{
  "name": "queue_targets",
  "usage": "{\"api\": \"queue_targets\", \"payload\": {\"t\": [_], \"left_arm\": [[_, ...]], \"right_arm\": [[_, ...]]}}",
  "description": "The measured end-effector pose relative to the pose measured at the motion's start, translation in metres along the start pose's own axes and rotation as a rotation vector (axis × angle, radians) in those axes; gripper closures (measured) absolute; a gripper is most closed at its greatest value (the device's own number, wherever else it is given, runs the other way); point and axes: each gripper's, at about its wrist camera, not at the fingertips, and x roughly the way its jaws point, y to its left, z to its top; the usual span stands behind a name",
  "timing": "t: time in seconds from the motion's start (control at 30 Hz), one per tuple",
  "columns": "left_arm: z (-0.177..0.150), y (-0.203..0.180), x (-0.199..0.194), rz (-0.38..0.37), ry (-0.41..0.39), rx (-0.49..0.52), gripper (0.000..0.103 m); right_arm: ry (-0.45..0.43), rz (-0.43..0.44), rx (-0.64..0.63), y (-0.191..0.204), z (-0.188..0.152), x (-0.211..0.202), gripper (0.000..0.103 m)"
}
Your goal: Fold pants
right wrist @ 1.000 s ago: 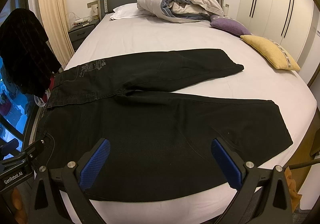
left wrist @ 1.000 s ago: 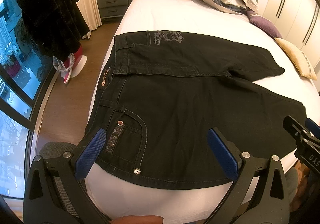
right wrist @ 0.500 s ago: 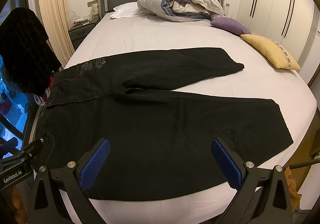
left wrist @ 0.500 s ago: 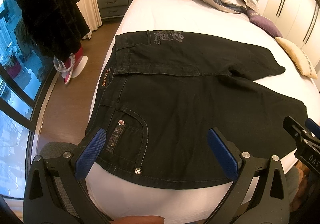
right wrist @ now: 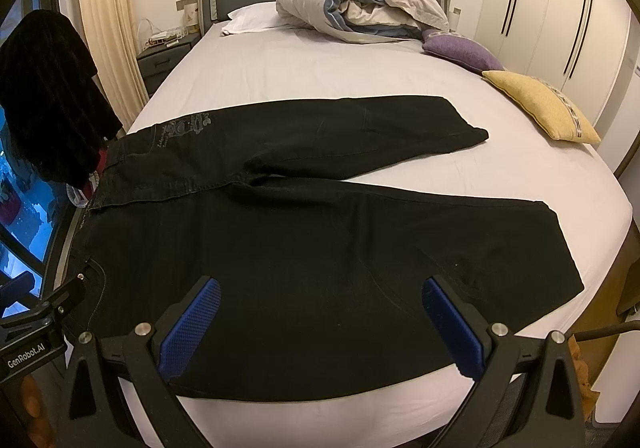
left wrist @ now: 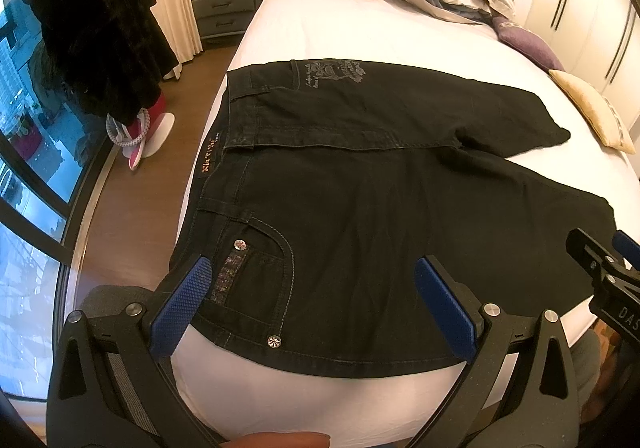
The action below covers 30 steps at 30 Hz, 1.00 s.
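Note:
Black pants (left wrist: 360, 208) lie flat across the white bed (left wrist: 360, 36), waistband at the left edge, both legs spread to the right in a V. They also show in the right wrist view (right wrist: 320, 248). My left gripper (left wrist: 316, 280) is open and empty, hovering over the near hip pocket (left wrist: 256, 280) and the near hem of the waist. My right gripper (right wrist: 320, 304) is open and empty above the near leg, close to the bed's front edge. Each gripper's body shows at the side of the other's view.
A rolled duvet (right wrist: 360, 4) and a white pillow (right wrist: 256, 16) lie at the headboard. A purple cushion (right wrist: 460, 48) and a yellow cushion (right wrist: 544, 108) sit at the bed's right side. A dark coat (left wrist: 96, 20) hangs at left by the window, near a nightstand (left wrist: 224, 12).
Both grippers have drifted very slightly toward the bed; the pants have not moved and the jaws stay open.

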Motion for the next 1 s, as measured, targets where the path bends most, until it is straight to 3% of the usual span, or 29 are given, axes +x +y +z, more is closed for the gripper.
{"api": "queue_targets", "payload": {"t": [1.0], "left_arm": [[-0.0017, -0.0009, 0.0049, -0.011, 0.009, 0.005, 0.0]], "right_arm": [[0.014, 0.002, -0.005, 0.0018, -0.0005, 0.0035, 0.0]]}}
